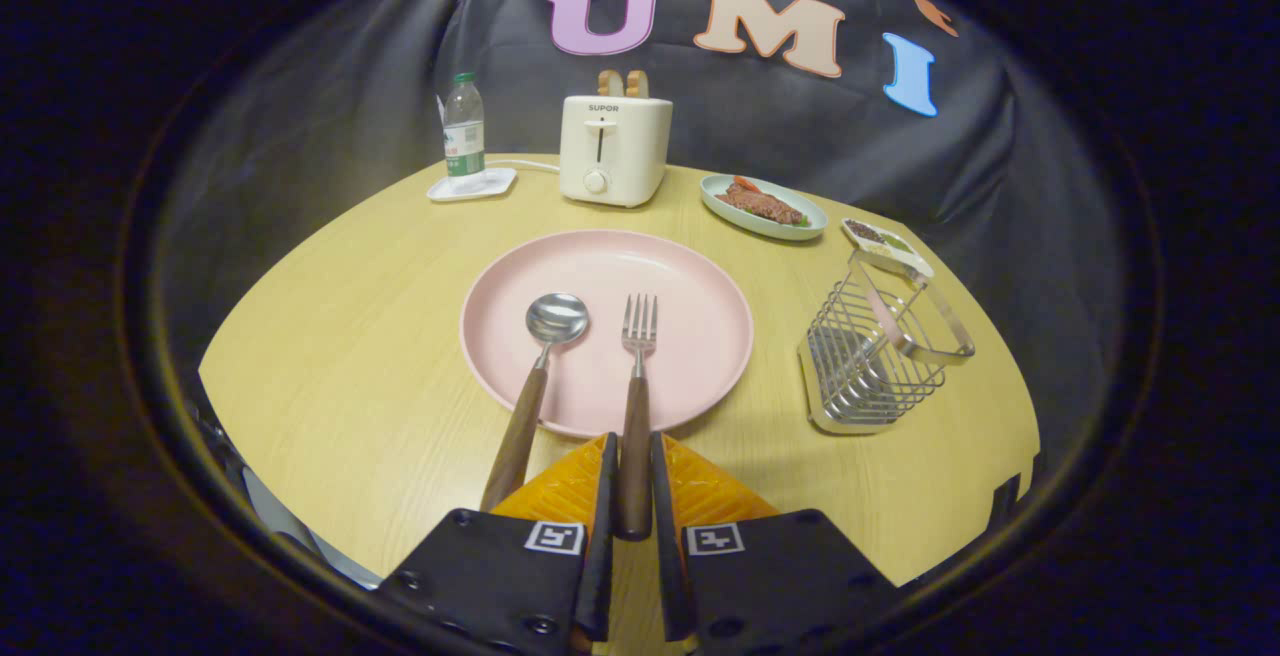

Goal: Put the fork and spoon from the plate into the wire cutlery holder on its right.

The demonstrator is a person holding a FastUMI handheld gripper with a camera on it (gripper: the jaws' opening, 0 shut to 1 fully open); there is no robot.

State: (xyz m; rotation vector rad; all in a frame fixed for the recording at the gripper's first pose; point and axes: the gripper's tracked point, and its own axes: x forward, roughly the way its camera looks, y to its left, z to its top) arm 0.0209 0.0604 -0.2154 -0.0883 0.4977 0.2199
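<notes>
A clear plastic water bottle with a green cap [464, 126] stands on a small white square coaster [472, 184] at the far left of the round pale-wood table [340, 376]; next to it sits a cream two-slot toaster [613, 149] with bread in its slots; nearer, the round pink plate [690, 276] carries the task's cutlery, heads on the plate and handles hanging over the near rim, which leaves them easy to take hold of; the wooden-handled steel spoon [530, 386] lies left, untouched, its handle running down beside the left finger; the wooden-handled steel fork [636, 386] lies right of it, and the gripper [631, 466] has both fingers pressed against the fork's handle, clamped on it, tines resting on the plate as far as I can judge; beyond, a pale green oval dish of food [764, 206]; then a small divided sauce dish [886, 244]; right of the plate, the steel wire cutlery holder [872, 356] stands empty, well apart from the fork; the likely next step is lifting and carrying the fork there.
</notes>
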